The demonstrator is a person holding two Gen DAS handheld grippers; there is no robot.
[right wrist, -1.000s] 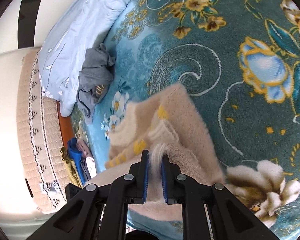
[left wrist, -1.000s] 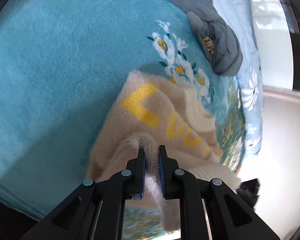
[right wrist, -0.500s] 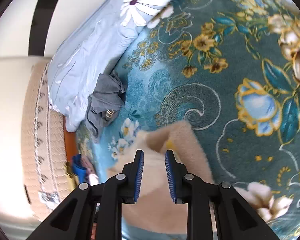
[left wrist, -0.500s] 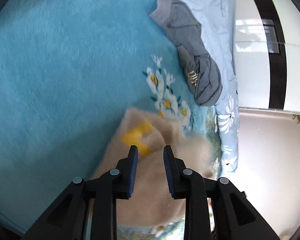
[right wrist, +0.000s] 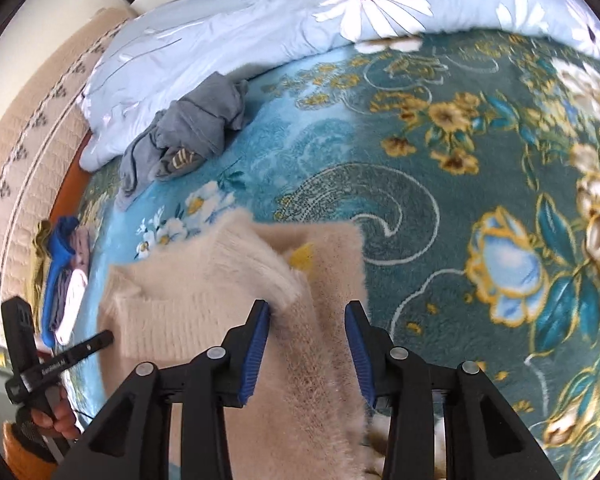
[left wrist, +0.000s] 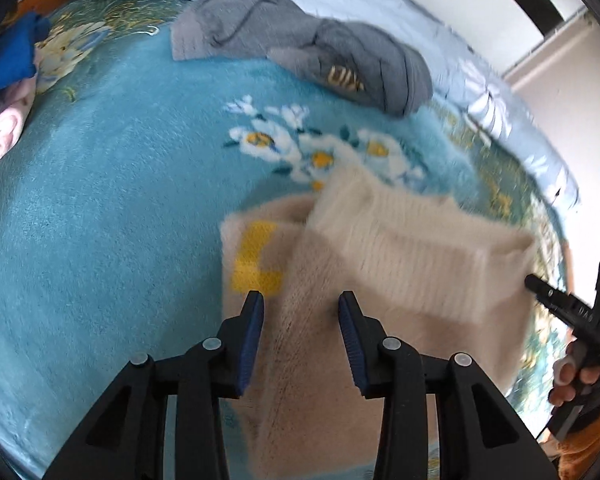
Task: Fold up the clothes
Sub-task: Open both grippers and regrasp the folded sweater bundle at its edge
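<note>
A fluffy beige sweater [left wrist: 380, 280] with yellow lettering lies folded on the teal floral blanket [left wrist: 100, 200], its ribbed hem turned over on top. A crumpled grey garment [left wrist: 320, 60] lies beyond it, well apart.

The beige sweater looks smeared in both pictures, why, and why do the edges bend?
Left wrist view: the beige sweater is motion-blurred, while the left hand-held gripper, its jaws opening, stays sharp. Right wrist view: similar blur on the sweater's fuzzy edge; the fisheye lens curves the bed into a dark circular rim.
</note>
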